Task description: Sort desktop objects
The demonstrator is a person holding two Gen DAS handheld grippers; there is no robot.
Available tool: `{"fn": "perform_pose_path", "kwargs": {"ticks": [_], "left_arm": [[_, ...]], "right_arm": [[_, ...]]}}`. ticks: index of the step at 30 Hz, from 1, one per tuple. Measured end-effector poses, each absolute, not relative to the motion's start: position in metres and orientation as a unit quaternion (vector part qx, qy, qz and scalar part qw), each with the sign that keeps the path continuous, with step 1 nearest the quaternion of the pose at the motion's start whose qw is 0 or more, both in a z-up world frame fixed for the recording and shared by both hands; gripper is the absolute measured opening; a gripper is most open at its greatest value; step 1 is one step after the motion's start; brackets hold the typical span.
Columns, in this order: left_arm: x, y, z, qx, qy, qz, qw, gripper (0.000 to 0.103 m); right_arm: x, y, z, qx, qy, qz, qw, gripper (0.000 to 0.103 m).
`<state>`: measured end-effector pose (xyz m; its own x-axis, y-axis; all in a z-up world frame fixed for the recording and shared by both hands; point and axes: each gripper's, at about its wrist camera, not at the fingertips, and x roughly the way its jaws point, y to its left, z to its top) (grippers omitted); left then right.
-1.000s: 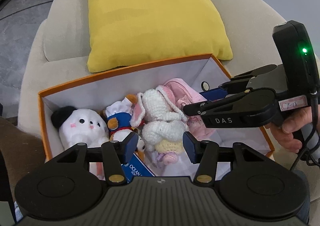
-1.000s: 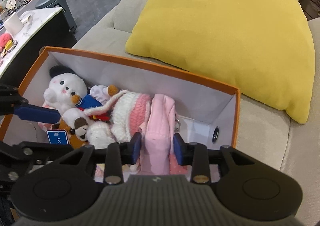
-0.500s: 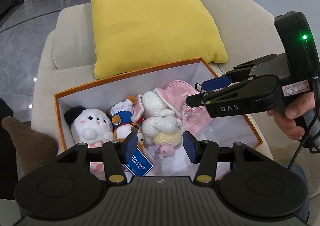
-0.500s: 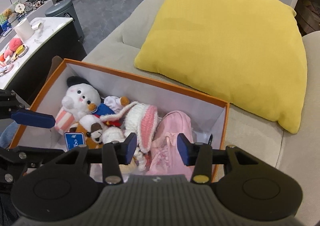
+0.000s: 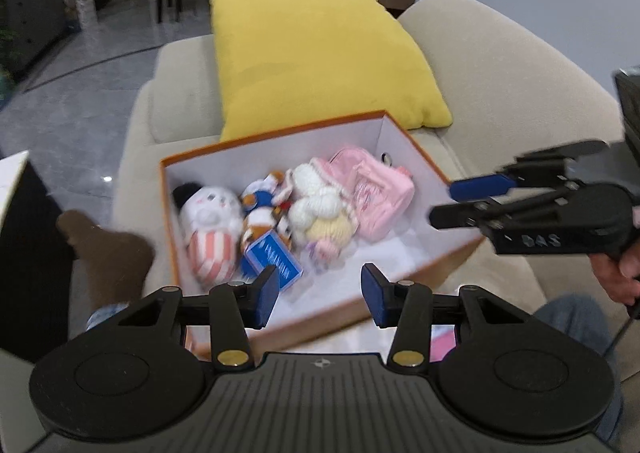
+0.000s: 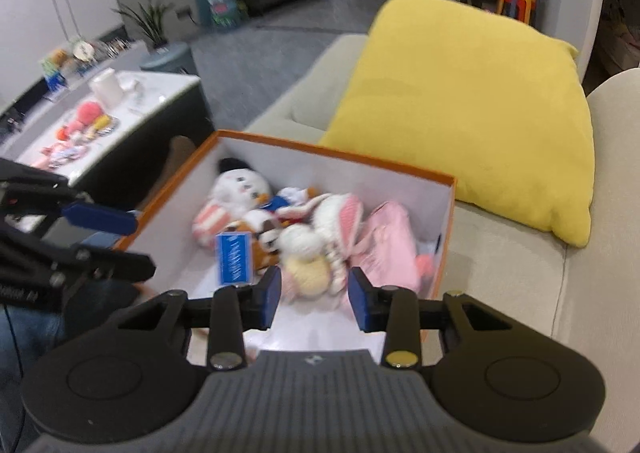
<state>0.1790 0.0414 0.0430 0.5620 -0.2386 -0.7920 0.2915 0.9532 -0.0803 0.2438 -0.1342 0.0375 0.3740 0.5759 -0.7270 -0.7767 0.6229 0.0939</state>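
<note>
Left wrist: four toys (image 5: 320, 209), one box (image 5: 404, 133).

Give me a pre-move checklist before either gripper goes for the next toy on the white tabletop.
1. Left gripper empty, jaws apart: ok.
2. Right gripper empty, jaws apart: ok.
3. Both grippers clear of the orange-rimmed cardboard box: ok, both sit above its near edge.
4. Pink fabric mini backpack and white plush dog in striped outfit resting inside the box: ok.
5. Spare floor space in the box: ok, near side is bare.
6. Next item among the small pink toys on the white tabletop: cannot tell, too blurred.
</note>
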Motion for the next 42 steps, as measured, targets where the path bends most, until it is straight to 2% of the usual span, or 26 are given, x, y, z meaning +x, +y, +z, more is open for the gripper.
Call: {"fn": "perform_pose_path", "kwargs": {"ticks": [5,15,18,23,28,31,32,42], "left_arm": [[0.133,0.05,0.032,0.023,0.459,-0.098,0.883,0.053],[0.069,0.067,-0.02,-0.046,0.496,-0.018,0.867,0.053],[0.057,0.069,-0.03,-0.06,0.502,-0.011,0.863,0.053],[0.042,0.074,-0.035,-0.073,0.508,-0.003,0.858,0.054],[0.036,0.074,-0.037,-0.079,0.509,-0.006,0.857,0.054],[0.035,0.071,-0.036,-0.082,0.505,-0.017,0.859,0.054],[0.034,0.069,-0.036,-0.084,0.503,-0.022,0.86,0.054],[0.05,0.05,-0.042,-0.121,0.499,-0.046,0.857,0.054]], "right_arm": [[0.186,-0.158,0.015,-0.139,0.37,0.416,0.819,0.04],[0.122,-0.172,-0.049,-0.093,0.453,0.413,0.785,0.041],[0.105,-0.175,-0.063,-0.112,0.466,0.403,0.779,0.048],[0.083,-0.175,-0.083,-0.16,0.477,0.386,0.773,0.048],[0.067,-0.17,-0.091,-0.223,0.449,0.381,0.777,0.048],[0.066,-0.165,-0.098,-0.243,0.442,0.378,0.776,0.036],[0.068,-0.165,-0.099,-0.239,0.447,0.382,0.773,0.025],[0.101,-0.132,-0.094,-0.151,0.426,0.376,0.809,0.025]]}}
